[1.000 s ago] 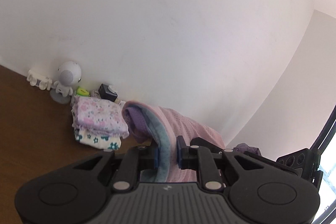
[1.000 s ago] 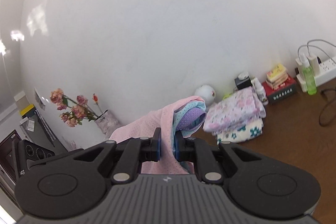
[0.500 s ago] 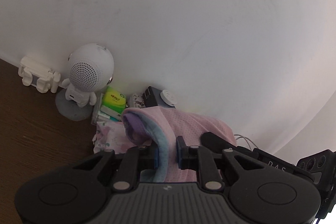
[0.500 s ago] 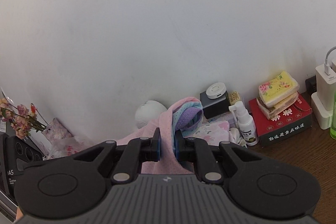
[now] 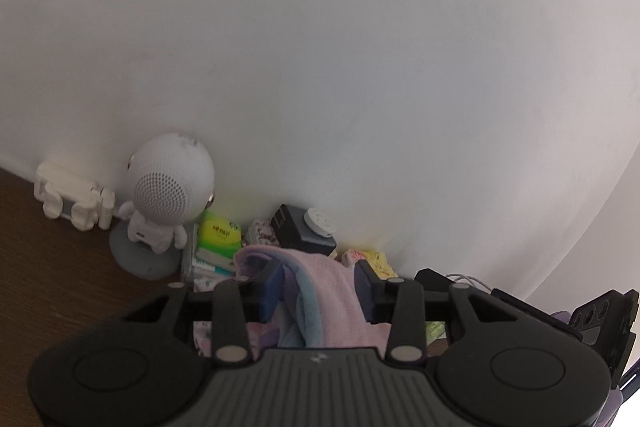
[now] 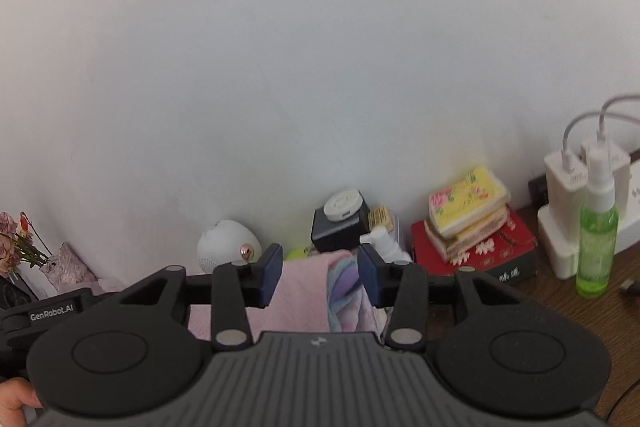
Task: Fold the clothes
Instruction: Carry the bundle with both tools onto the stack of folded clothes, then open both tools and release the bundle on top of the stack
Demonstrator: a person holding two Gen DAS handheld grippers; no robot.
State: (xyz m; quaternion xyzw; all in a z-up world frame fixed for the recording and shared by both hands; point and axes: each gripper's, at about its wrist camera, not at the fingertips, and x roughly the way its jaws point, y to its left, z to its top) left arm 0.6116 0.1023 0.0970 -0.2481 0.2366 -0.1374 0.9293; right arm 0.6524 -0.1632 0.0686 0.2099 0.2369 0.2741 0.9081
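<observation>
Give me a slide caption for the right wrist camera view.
Right gripper open around a pink garment, facing a cluttered wall shelf edge.

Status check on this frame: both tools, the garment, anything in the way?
Left tool open, right tool open. Pink garment lies between both sets of fingers, ungripped. Ahead by the wall: white speaker, tissue packs.

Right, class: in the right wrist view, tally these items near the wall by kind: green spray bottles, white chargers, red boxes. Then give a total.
Green spray bottles: 1
White chargers: 2
Red boxes: 1
Total: 4
</observation>
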